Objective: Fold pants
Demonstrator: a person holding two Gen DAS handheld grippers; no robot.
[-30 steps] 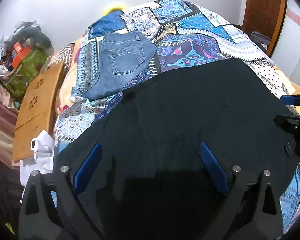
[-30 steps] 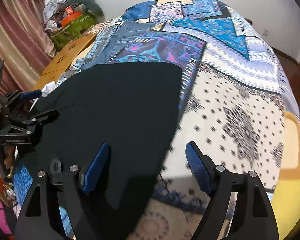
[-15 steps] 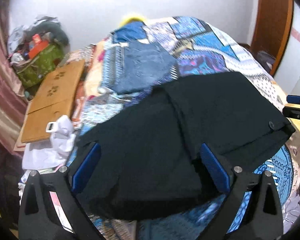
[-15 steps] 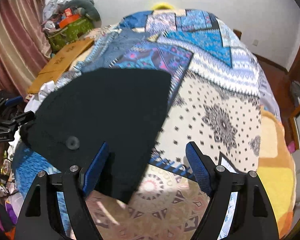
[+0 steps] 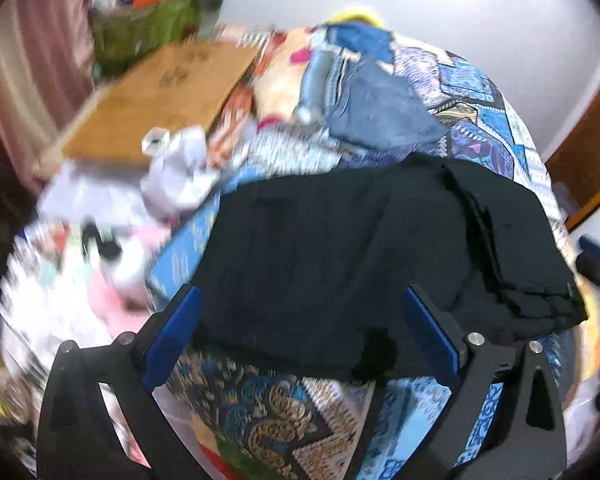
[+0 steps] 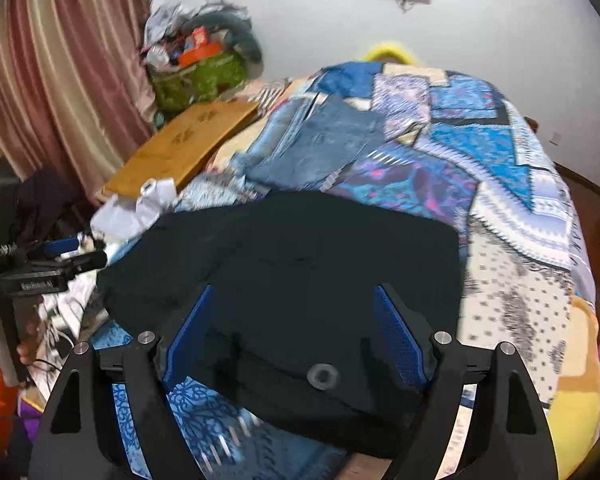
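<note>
Lay folded on the bed (image 6: 512, 216): black pants (image 6: 300, 264), long axis running side to side, just ahead of both claws. Gaped wide and held nothing: left claw (image 5: 300, 336) and right claw (image 6: 292, 332). Seemed nearer the buttoned waistband end: the right.

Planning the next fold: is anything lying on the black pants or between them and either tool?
Nothing visible. The pants lie bare on the bed, both open tools right over them. The jeans lie apart, farther up.
</note>
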